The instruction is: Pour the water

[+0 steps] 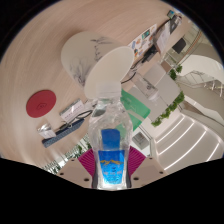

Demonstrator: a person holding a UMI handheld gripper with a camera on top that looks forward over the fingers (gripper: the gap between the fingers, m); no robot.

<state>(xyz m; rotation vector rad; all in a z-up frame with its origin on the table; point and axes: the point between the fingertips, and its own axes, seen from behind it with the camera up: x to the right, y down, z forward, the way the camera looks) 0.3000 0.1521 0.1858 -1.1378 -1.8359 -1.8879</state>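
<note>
The claw (pixel 111 163) is clamped on a clear water bottle (pixel 111 148) with a blue label, both pink pads (pixel 90 161) pressing its sides. The bottle stands up between the fingers, its neck pointing ahead. The whole view is tilted. Just beyond the bottle's top sits a white rounded vessel (pixel 110 72) on the pale worktop (pixel 40 70), with a second white round shape (pixel 82 50) behind it. Off to one side lie a red disc (pixel 41 100) and a tangle of cable (pixel 62 118). A green-edged object (pixel 135 108) sits near the bottle's other side.
</note>
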